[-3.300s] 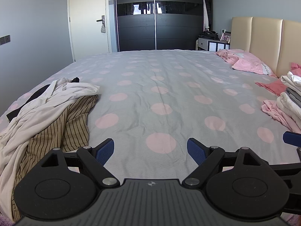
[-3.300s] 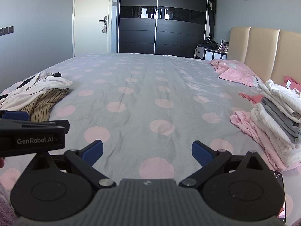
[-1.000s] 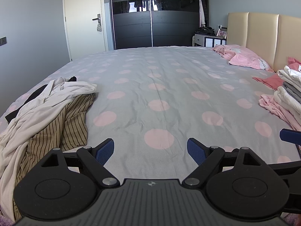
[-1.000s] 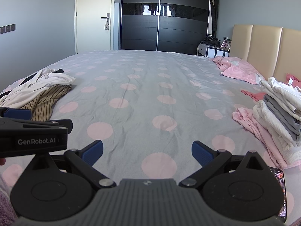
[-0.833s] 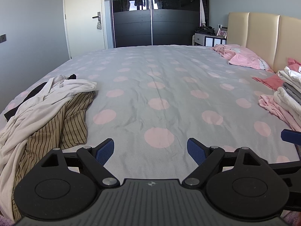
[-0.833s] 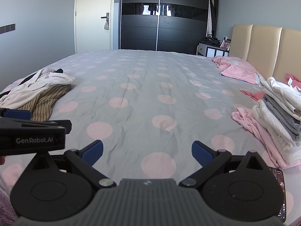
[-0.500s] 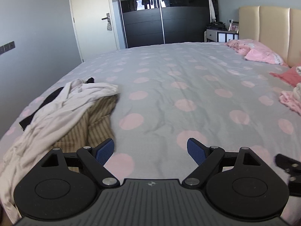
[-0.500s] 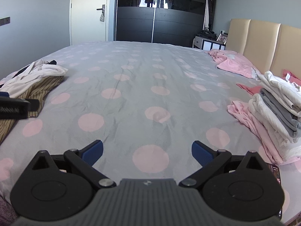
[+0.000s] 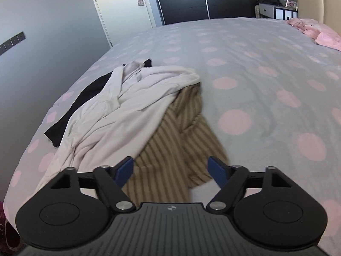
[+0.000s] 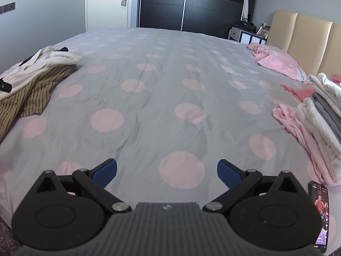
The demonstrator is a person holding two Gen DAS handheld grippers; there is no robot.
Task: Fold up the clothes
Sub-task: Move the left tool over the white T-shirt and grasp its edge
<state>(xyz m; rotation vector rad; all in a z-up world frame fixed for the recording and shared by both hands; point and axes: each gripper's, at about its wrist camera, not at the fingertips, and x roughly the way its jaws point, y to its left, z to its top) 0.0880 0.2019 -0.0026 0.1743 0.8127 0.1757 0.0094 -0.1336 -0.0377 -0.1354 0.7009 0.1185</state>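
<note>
The left gripper [image 9: 171,169] hangs wide open and empty over the striped brown garment [image 9: 177,136], which lies under a cream shirt [image 9: 127,106] near the bed's [image 9: 266,68] left edge. The right gripper [image 10: 167,171], also wide open, holds nothing; folded clothes [image 10: 319,117] are stacked at the right edge.

Splayed right gripper [image 10: 166,173] above bedspread [image 10: 170,81]

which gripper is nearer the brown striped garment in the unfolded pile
Left. The left gripper hovers open right over the brown striped garment, which fills the gap between its fingers. The right gripper is open over bare polka-dot bedsheet, with the garment far to its left.
</note>
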